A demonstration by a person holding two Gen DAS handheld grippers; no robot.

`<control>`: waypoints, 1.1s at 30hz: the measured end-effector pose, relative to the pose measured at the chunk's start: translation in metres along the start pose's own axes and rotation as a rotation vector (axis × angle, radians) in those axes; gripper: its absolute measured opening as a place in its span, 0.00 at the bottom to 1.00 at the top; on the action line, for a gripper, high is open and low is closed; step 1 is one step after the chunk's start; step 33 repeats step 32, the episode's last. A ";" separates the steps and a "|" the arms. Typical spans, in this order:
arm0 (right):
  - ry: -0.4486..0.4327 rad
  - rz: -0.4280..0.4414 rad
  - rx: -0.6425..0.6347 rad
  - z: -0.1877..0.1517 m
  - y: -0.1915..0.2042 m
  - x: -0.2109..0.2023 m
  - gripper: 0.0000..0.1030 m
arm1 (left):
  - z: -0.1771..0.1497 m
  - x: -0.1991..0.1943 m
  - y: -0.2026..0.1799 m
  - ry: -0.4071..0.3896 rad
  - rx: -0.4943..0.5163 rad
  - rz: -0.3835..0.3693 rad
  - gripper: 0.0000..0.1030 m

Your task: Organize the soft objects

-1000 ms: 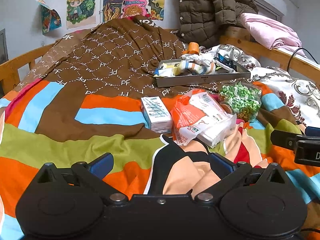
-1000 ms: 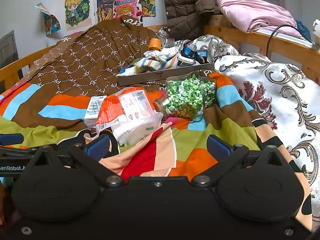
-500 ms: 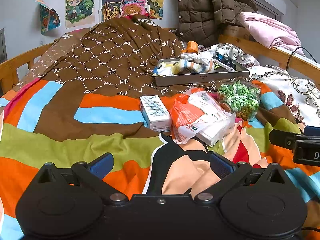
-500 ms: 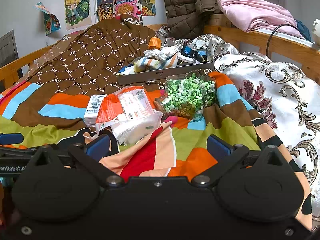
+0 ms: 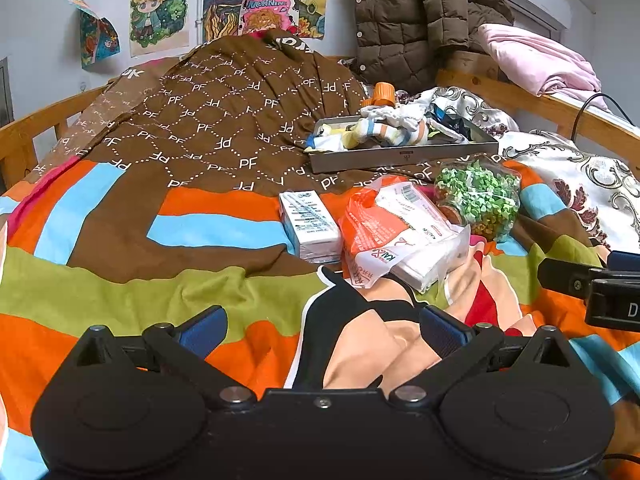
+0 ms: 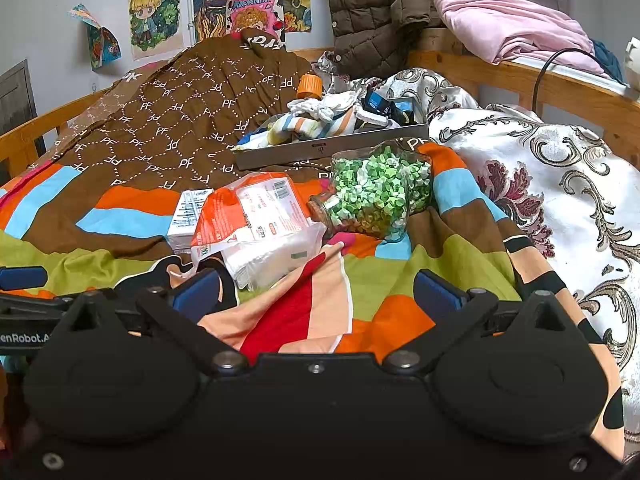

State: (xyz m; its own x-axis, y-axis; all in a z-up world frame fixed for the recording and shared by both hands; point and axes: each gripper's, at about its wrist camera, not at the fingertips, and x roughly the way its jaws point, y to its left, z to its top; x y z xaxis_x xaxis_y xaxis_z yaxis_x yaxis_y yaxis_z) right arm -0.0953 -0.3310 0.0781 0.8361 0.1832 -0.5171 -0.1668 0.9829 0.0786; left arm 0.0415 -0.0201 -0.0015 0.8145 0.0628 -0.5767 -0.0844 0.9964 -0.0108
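Note:
An orange-and-white tissue pack (image 5: 394,226) (image 6: 256,220) lies on the striped bedspread, with a small white carton (image 5: 310,226) (image 6: 188,216) at its left and a clear jar of green bits (image 5: 478,198) (image 6: 376,196) lying on its side at its right. Behind them a grey metal tray (image 5: 400,156) (image 6: 332,146) holds striped socks (image 5: 388,132) (image 6: 312,124) and other small cloth items. My left gripper (image 5: 322,330) is open and empty, low over the bedspread in front of the pack. My right gripper (image 6: 318,292) is open and empty, just in front of the pack and jar.
A brown patterned quilt (image 5: 224,120) rises behind the tray. An orange bottle cap (image 5: 384,94) stands beyond the tray. A brown puffer jacket (image 5: 416,20) and pink bedding (image 5: 536,60) hang on the wooden rail (image 6: 520,84) at the right. A white floral blanket (image 6: 560,184) lies at the right.
Both grippers stay open. The left view has drifted slightly nearer and lower toward the items; the right view is almost unchanged.

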 end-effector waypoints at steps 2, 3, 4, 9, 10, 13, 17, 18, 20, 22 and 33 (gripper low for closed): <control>0.000 0.000 0.000 0.000 0.000 0.000 0.99 | 0.000 0.000 0.000 -0.001 0.000 0.000 0.99; 0.000 0.000 0.000 0.000 0.000 0.000 0.99 | 0.000 0.000 0.000 0.000 0.000 -0.001 0.99; 0.000 0.000 0.000 0.000 0.000 0.000 0.99 | 0.000 0.000 0.000 0.000 -0.001 -0.002 0.99; 0.000 0.000 0.000 0.000 0.001 0.000 0.99 | 0.000 0.000 0.000 0.000 0.000 -0.001 0.99; 0.000 0.000 0.000 0.000 0.000 0.000 0.99 | 0.000 0.000 0.000 -0.001 0.000 0.000 0.99; 0.000 0.000 -0.001 0.000 0.000 0.000 0.99 | 0.000 0.000 0.000 0.000 -0.001 -0.001 0.99; -0.001 0.000 -0.001 0.000 0.000 0.000 0.99 | 0.000 0.000 0.000 0.000 -0.001 -0.001 0.99; -0.001 0.000 -0.001 0.000 0.000 0.000 0.99 | 0.000 0.000 0.000 -0.001 -0.002 -0.001 0.99; 0.000 0.000 -0.001 0.000 0.000 0.000 0.99 | 0.000 0.000 0.000 0.000 -0.002 -0.002 0.99; 0.000 0.000 -0.001 0.000 0.000 0.000 0.99 | 0.000 0.000 0.000 0.000 -0.001 -0.001 0.99; 0.000 -0.001 -0.001 0.000 0.001 0.000 0.99 | -0.002 -0.001 -0.003 -0.006 -0.001 0.000 0.99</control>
